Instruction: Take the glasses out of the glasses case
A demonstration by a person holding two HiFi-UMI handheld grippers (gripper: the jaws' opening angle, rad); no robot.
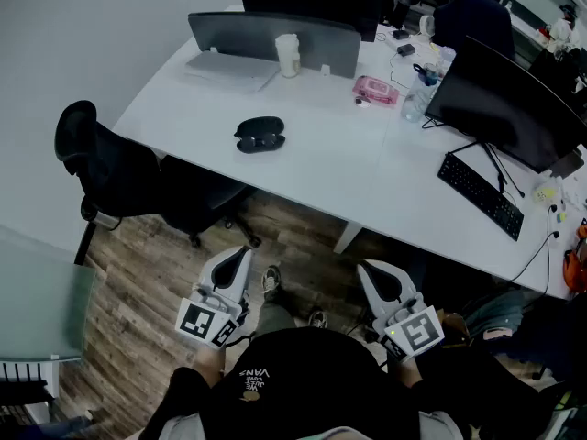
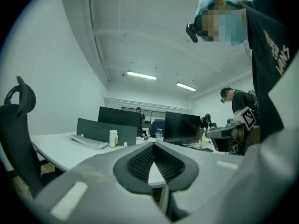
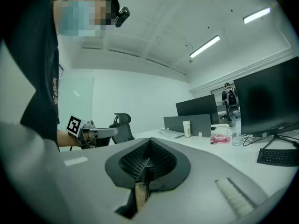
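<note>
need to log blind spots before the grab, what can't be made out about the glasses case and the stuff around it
- glasses case: head view, too small and far away to tell whether glasses lie inside; not made out in either gripper view.
- pink item: head view, too small to identify.
- orange thing: head view, cut off by the right edge.

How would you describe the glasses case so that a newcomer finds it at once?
Find the large white desk and its end by the black office chair. In front of the grey divider screen lies the glasses case: a small black oval, alone on bare desktop, unlike the pale cup and pink pack.
</note>
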